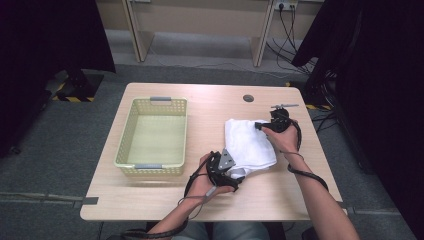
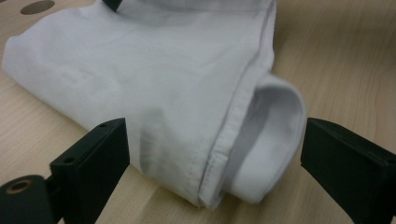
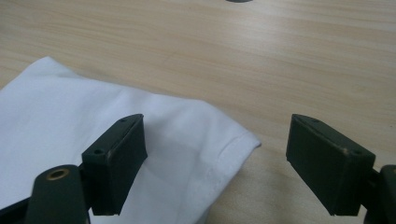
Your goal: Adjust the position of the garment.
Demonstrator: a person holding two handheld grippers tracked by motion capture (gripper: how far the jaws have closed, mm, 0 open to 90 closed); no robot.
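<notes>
A folded white cloth [image 1: 250,145] lies on the wooden table [image 1: 210,105], right of centre. My left gripper [image 1: 234,173] is at the cloth's near corner, held low over the table. In the left gripper view the jaws stand wide apart either side of the cloth's [image 2: 154,79] rolled, hemmed fold, left gripper [image 2: 215,172] open. My right gripper [image 1: 260,125] is at the cloth's far right corner. In the right gripper view the cloth's [image 3: 56,121] hemmed corner lies between the spread jaws, right gripper [image 3: 222,163] open, its pads off the fabric.
An empty pale yellow plastic basket [image 1: 125,132] with grey handles stands on the left half of the table. A round cable hole [image 1: 248,98] sits near the far edge. Black curtains and cables flank the table; desk legs stand beyond it.
</notes>
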